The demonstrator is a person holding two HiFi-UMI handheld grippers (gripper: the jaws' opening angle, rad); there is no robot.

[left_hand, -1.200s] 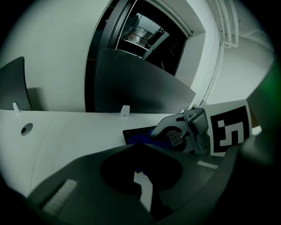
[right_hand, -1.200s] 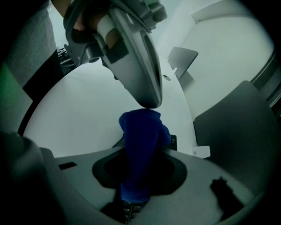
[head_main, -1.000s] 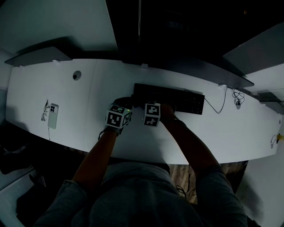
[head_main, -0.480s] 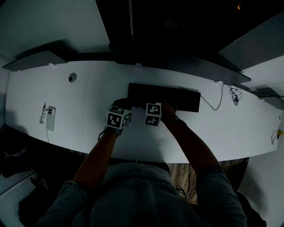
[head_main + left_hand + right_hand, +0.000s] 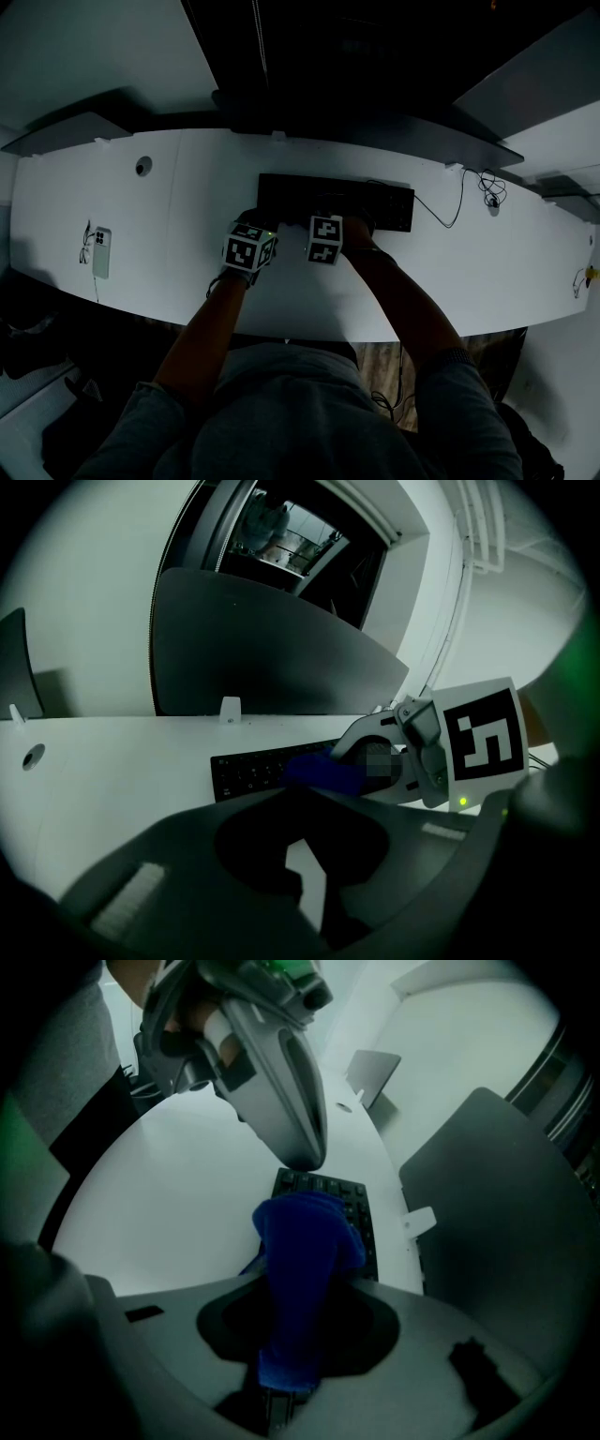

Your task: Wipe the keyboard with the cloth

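The blue cloth is pinched by the right gripper and held on the black keyboard; wiping seems underway. The left gripper is held beside, jaws together. More strokes across the keys are probably needed.

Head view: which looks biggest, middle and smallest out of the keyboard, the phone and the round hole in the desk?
1. keyboard: by far the largest, even partly covered.
2. phone: much smaller.
3. round hole: smallest, about as wide as the phone but far shorter.

Left tool beside clamped right tool
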